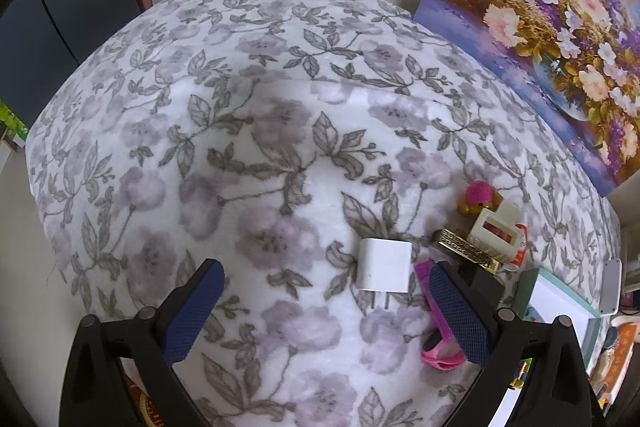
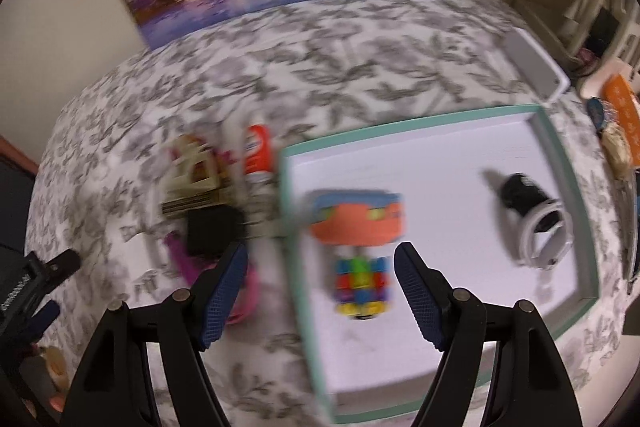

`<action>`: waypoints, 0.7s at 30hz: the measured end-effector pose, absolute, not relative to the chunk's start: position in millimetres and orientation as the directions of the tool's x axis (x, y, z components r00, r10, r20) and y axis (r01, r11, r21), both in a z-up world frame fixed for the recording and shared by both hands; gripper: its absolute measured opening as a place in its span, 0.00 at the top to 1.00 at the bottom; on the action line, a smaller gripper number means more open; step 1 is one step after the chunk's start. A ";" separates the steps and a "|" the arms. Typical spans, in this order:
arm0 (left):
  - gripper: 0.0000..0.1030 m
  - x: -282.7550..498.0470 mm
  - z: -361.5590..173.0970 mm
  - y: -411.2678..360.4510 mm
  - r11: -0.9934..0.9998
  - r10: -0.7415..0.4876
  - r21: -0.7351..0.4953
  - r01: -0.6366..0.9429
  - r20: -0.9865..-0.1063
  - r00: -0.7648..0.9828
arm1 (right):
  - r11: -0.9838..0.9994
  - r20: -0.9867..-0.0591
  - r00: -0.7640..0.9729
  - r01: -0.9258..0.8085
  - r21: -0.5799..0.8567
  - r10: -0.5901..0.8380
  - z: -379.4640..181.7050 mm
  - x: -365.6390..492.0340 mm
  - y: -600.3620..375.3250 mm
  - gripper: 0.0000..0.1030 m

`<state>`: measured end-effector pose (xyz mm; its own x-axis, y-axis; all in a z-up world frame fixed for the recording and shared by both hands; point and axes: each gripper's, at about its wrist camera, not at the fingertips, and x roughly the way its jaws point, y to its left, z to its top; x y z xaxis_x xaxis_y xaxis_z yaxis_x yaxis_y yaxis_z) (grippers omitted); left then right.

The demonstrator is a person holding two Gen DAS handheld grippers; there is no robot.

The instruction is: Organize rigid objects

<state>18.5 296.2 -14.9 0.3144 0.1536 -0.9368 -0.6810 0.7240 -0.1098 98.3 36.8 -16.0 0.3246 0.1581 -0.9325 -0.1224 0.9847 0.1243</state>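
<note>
Both sets of fingers are spread wide, nothing pinched. Left gripper (image 1: 326, 311) hangs over the floral blanket (image 1: 248, 115) with a white charger (image 1: 385, 265) lying just ahead between its tips; a pink strap (image 1: 434, 323) sits right by its right finger. Right gripper (image 2: 320, 293) is above the teal-rimmed tray (image 2: 558, 163), which has a colourful cube (image 2: 362, 281), an orange box (image 2: 356, 221) and a black-and-white cable bundle (image 2: 534, 223) in it. More clutter sits just left of the tray, too blurry to name
</note>
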 end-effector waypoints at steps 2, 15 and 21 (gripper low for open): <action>0.00 17.4 -19.2 301.6 0.724 0.139 -0.114 -0.681 -0.942 0.306 | 0.981 -0.936 0.310 -0.146 0.129 0.169 -19.9 95.6 51.7 0.26; 0.00 19.4 -50.5 317.5 0.716 0.052 -0.143 -0.683 -0.965 0.257 | 0.969 -0.970 0.204 -0.232 0.082 0.131 -60.2 81.6 107.7 0.26; 0.00 21.0 -58.0 322.9 0.709 0.032 -0.154 -0.688 -0.968 0.250 | 0.969 -0.981 0.167 -0.238 0.059 0.100 -74.5 80.3 111.4 0.26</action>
